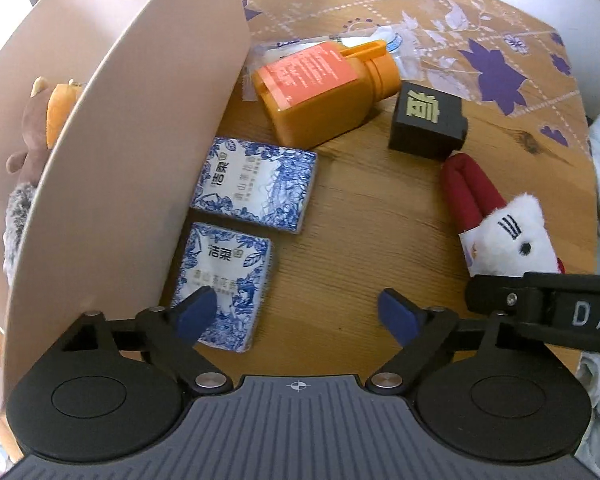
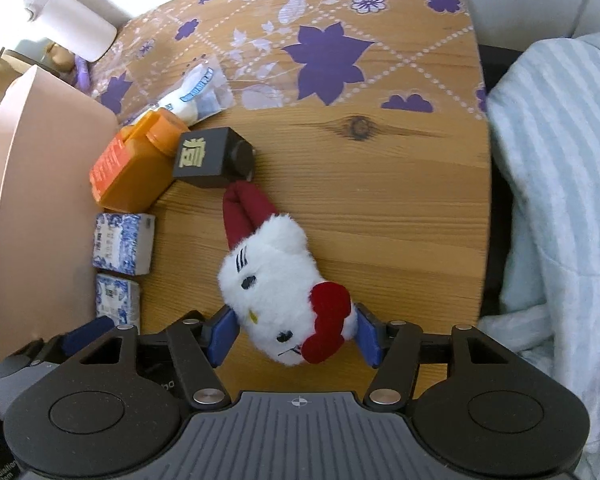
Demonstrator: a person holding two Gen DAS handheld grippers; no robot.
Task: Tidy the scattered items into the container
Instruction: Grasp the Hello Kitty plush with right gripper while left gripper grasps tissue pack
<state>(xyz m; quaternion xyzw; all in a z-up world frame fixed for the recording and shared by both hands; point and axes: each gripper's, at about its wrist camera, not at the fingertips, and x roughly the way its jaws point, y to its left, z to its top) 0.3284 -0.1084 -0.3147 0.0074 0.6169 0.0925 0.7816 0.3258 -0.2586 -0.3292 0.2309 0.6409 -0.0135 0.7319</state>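
Observation:
A white cat plush [image 2: 274,280] with a red bow and red ears lies on the wooden table; it also shows in the left wrist view [image 1: 504,232]. My right gripper [image 2: 296,334] is open with its blue pads on either side of the plush head, not squeezing it. My left gripper [image 1: 300,314] is open and empty, its left pad over the near tissue pack [image 1: 224,284]. A second tissue pack [image 1: 256,184], an orange bottle [image 1: 320,92] and a black cube [image 1: 428,120] lie beside the pink container [image 1: 132,152].
A brown plush and a grey fuzzy item [image 1: 24,152] sit inside the container. A clear wrapped packet [image 2: 198,94] lies behind the bottle. A striped cloth [image 2: 556,184] hangs past the table's right edge. A white jug [image 2: 72,24] stands at the back left.

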